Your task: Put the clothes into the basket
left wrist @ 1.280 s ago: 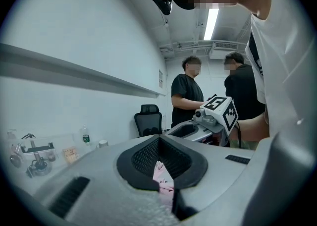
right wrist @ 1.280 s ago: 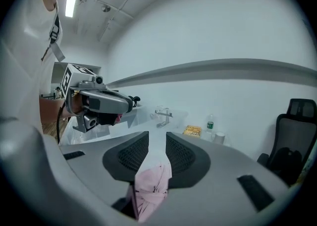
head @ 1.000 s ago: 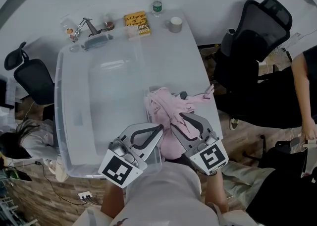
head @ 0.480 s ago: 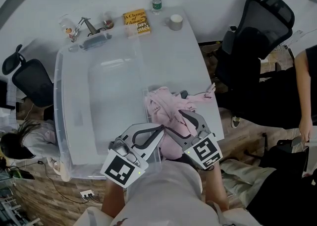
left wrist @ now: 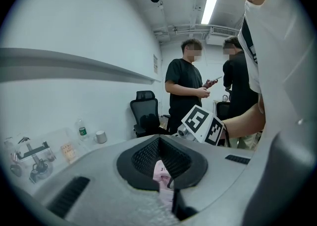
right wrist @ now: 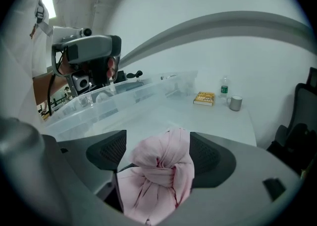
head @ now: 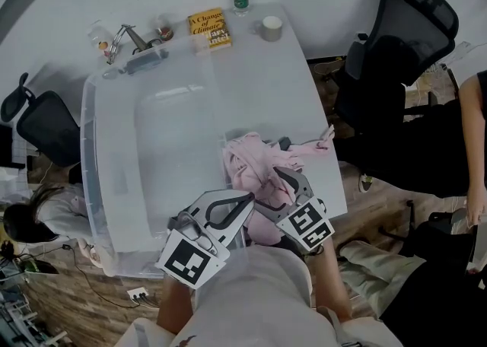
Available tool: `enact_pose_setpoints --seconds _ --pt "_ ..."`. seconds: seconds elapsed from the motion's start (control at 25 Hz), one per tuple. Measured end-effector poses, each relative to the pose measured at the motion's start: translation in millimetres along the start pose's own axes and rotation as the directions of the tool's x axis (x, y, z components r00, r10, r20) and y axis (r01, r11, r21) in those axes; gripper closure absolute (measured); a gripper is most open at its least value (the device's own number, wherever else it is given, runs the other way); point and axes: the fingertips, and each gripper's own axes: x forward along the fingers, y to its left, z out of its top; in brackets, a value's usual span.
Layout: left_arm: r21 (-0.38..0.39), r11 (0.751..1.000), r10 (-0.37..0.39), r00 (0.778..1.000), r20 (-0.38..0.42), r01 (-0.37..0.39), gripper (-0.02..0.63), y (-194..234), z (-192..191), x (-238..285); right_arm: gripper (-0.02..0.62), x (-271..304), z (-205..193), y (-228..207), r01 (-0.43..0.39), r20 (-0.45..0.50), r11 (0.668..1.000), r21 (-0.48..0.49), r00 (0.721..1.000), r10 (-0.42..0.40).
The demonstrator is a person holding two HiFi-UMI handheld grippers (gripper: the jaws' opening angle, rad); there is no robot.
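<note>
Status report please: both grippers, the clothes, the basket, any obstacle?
Left gripper shut on pink garment. Right gripper jaws just been opening, pink garment between them. It lies on table beside basket. No obstacle seen.

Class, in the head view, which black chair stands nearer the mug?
The chair right of the table, close to the mug; the other chair stands beyond the basket.

Soft pink cloth garment (head: 255, 167), clear glossy plastic basket (head: 95, 148), matt table (head: 281, 79).

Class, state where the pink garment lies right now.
Head view, lower centre: the pink garment sits bunched on the white table, just right of the clear basket.
</note>
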Motion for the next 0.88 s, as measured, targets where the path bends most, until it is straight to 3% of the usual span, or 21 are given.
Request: enact_pose_setpoints --seconds 0.52,0.88 --pt "-0.009 1.000 -0.009 0.999 -0.033 0.009 0.600 6 -7 13 0.078 35 -37 -6 -0.029 -0.105 0.999 0.039 0.994 0.033" --pt "-0.022 1.000 -0.007 0.999 -0.049 0.006 0.600 10 -13 16 0.031 57 -60 -14 -0.023 -0.139 0.997 0.075 0.990 0.033"
